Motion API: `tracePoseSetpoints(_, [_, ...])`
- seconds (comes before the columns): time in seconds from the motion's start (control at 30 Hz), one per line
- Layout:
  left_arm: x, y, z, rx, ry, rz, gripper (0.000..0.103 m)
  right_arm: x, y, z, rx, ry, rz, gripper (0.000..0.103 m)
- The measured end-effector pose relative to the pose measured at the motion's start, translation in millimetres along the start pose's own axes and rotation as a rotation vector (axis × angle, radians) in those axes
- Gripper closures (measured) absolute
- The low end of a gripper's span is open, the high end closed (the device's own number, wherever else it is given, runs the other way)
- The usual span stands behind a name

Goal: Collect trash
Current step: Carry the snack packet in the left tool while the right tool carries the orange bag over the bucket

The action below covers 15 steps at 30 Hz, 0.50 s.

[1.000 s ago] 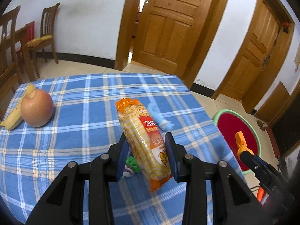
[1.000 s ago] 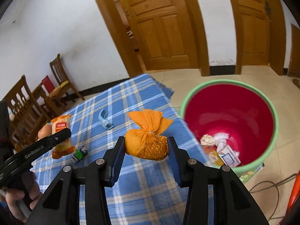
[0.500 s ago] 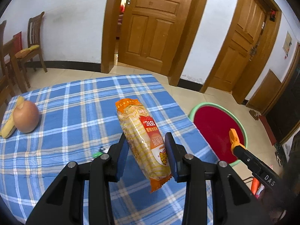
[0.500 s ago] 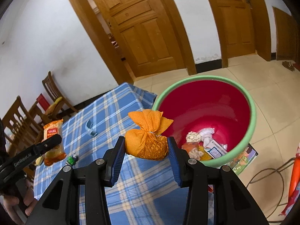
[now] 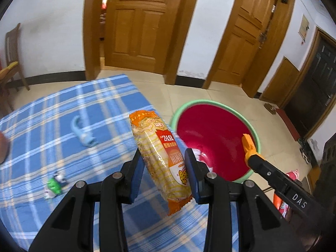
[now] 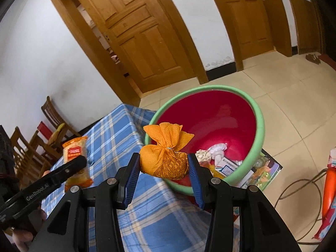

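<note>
Your left gripper (image 5: pixel 164 171) clamps the snack packet (image 5: pixel 160 157) upright between its pads; your right gripper (image 6: pixel 163 171) pinches the tied orange bag (image 6: pixel 166 157).

left gripper (image 5: pixel 164 177): black frame, blue pads, silver screws, white "GenRobot.AI" lettering | right gripper (image 6: pixel 164 175): black, blue ribbed pads, orange fingertip, white "DAS" marking

At nine o'clock in the left wrist view a brownish round thing (image 5: pixel 2 147) is cut by the edge. The small green item (image 5: pixel 53 185) on the desk (image 5: pixel 52 113) is too blurred to identify.
</note>
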<state>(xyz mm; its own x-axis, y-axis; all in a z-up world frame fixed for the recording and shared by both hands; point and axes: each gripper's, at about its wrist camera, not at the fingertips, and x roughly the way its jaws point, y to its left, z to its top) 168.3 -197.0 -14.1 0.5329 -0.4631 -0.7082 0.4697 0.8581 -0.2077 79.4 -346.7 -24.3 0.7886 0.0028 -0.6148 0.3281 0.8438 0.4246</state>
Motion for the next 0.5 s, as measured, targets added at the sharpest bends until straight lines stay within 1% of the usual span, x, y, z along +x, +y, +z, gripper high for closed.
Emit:
tracePoseSetpoints(0.17, [25.8, -23.6, 1.5, 0.056, 0.034, -0.013, 0.064, 3.7, -13.4, 3.1, 0.031, 0.004, -0.021, 0.057])
tracePoseSetpoints(0.5, [68.8, -58.5, 12.3, 0.127, 0.084, -0.030, 0.064, 13.2, -37.7, 7.4, 0.086, 0.012, -0.021, 0.057])
